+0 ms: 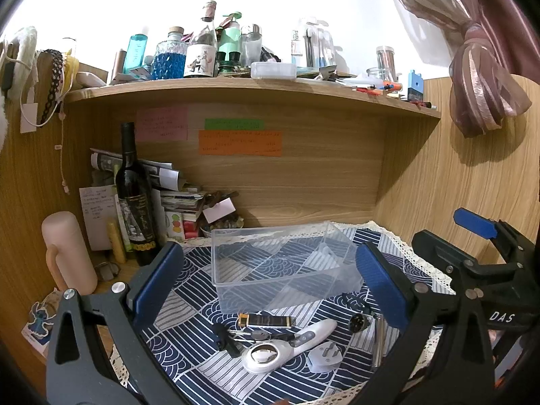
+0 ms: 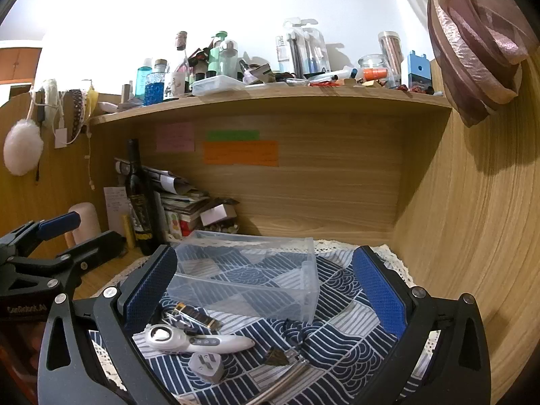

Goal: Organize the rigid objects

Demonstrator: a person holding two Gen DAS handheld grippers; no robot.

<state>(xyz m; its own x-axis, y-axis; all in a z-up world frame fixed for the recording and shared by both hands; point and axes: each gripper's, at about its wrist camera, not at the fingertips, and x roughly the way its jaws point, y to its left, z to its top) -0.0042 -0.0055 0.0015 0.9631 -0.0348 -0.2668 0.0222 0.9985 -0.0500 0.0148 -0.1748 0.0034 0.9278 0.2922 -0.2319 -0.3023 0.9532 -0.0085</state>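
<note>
A clear plastic box (image 1: pixel 280 263) stands empty on the blue patterned cloth (image 1: pixel 189 347); it also shows in the right wrist view (image 2: pixel 249 276). In front of it lie a black-and-gold lighter (image 1: pixel 265 321), keys (image 1: pixel 236 335), a white magnifier (image 1: pixel 287 347), a white plug adapter (image 1: pixel 325 356) and a metal rod tool (image 1: pixel 378 341). The magnifier (image 2: pixel 199 339), adapter (image 2: pixel 206 366) and lighter (image 2: pixel 195 314) also show in the right wrist view. My left gripper (image 1: pixel 270 283) is open above these items. My right gripper (image 2: pixel 263 287) is open above them too, and shows at the right in the left wrist view (image 1: pixel 472 236).
A dark wine bottle (image 1: pixel 135 202), a pink flask (image 1: pixel 67 253) and stacked papers (image 1: pixel 175 195) stand at the back left. A shelf (image 1: pixel 249 87) above holds several bottles. Wooden walls (image 2: pixel 472 219) close the back and right side.
</note>
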